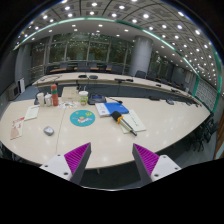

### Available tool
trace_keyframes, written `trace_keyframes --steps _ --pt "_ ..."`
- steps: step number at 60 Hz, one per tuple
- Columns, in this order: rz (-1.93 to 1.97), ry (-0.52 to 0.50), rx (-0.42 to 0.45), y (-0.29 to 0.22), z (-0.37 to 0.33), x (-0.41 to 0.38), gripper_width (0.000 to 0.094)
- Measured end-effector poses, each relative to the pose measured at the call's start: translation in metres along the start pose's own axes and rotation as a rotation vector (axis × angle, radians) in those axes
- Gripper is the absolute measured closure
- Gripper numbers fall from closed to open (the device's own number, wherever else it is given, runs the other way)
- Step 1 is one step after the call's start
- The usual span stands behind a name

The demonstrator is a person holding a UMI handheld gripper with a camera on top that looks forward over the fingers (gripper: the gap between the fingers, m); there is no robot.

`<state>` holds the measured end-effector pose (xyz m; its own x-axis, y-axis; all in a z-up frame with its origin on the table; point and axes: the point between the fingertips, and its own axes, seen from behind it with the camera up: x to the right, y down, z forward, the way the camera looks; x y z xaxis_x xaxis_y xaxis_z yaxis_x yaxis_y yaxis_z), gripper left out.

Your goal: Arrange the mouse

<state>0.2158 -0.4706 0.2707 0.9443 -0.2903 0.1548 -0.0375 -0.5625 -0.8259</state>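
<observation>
Looking along your gripper [110, 160], you see a wide, pale table [160, 125] with a smooth matte top and a curved near edge filling most of the view. Behind it run more long tables and dark office chairs, under a ceiling dotted with round lights and edged by a green strip.

On the table, a round blue mat [83, 118] with a printed pattern lies flat, roughly ahead of the left finger and well beyond it. Just to its left sits the mouse [49, 130], a small, low, rounded white thing resting on the bare tabletop, apart from the mat and far out of reach of the fingers. Its buttons and wheel are too small to make out.

To the right of the mat lie a blue book [111, 109] and some white papers [133, 122], with a dark and yellow tool [122, 121] laid slantwise across them. A pale green cup [84, 98] stands upright behind the mat, and a red bottle [54, 96] stands further left.

Your gripper is spread wide with nothing between its magenta pads [76, 156].
</observation>
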Motion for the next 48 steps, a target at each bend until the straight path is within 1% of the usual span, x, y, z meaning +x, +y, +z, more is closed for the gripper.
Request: trace_keyframes --steps 13,25,29,38,42,48 --pt "0.016 0.031 -0.010 0.002 -0.008 -0.015 0.0080" --pt "0.024 0.045 -0.024 0.017 -0.006 -0.037 0.0080" --pt "0.011 0.024 -0.026 0.028 -0.003 -0.052 0.0081" --pt "-0.016 -0.065 -0.040 0.062 0.007 -0.110 0.0083" --pt "-0.035 -0.069 -0.051 0.079 0.015 -0.133 0.0083" --pt "-0.054 -0.109 -0.026 0.089 0.028 -0.180 0.0083"
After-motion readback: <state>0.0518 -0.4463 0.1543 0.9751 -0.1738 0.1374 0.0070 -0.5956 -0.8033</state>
